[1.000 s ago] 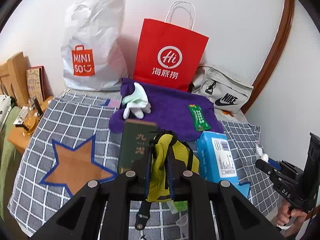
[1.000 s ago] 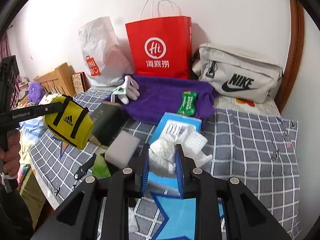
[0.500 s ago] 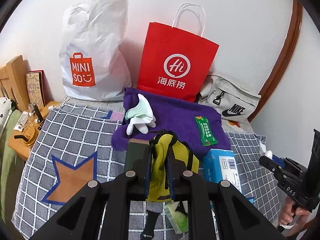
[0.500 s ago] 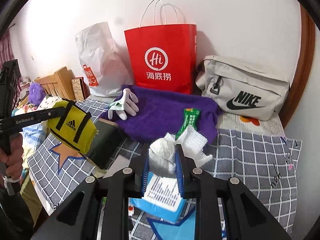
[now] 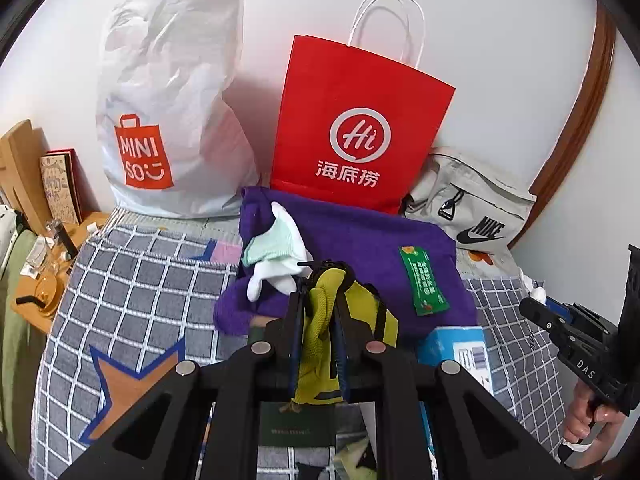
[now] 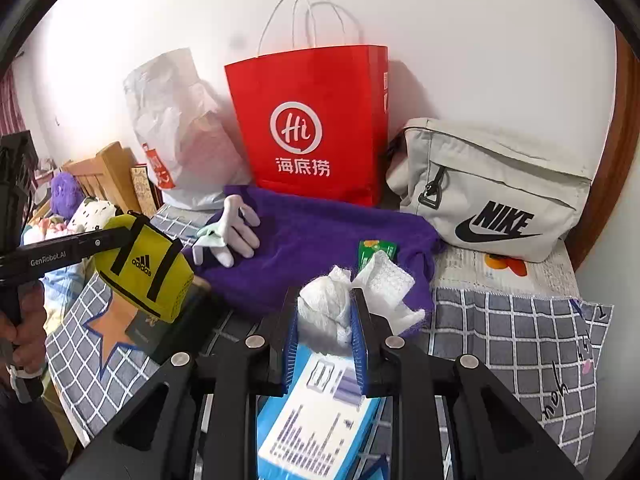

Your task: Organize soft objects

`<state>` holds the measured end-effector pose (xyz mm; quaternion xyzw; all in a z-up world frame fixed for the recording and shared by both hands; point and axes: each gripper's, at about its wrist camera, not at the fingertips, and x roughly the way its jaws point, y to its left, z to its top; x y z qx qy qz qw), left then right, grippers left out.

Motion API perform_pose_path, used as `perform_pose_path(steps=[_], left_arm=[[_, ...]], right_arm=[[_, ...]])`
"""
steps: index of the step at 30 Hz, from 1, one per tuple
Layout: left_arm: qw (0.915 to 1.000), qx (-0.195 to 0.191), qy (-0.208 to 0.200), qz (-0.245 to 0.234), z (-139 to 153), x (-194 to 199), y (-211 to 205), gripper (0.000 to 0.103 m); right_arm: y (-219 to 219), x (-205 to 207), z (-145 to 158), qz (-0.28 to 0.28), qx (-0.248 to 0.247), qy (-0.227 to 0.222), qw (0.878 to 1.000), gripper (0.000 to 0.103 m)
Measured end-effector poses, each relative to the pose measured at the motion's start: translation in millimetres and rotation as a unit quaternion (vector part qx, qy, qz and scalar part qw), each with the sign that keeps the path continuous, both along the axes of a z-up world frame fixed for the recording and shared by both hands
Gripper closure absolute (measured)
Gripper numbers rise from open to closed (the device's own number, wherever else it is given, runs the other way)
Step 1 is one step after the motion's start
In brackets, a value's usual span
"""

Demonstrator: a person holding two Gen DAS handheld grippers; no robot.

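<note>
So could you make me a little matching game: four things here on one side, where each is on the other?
Things:
1. yellow pouch
2. white cloth
3. green packet
4. red paper bag

Places:
a. lying on the purple towel
b. between the right fingers
c. standing against the wall
d. between the left fingers

Pairs: 1-d, 2-b, 3-a, 4-c

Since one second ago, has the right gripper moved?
Yes. The right gripper carried its white cloth forward, off the blue box, toward the purple towel.

Yellow pouch [image 6: 146, 270] held aloft; white cloth [image 6: 328, 312] clamped, crumpled; gloves [image 6: 230, 232] on purple towel [image 6: 320, 236].
</note>
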<state>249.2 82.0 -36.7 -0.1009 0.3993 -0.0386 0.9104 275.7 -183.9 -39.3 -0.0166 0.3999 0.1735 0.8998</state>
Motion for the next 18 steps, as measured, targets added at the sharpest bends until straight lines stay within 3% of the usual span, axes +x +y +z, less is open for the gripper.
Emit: perform_pose_path(steps=[18], left_arm=[[0.9997,-0.01,0.02,0.006,-14,64,4,0.089]], right_arm=[[13,79,2,-0.002,0.007,-0.013,1.0,0.079]])
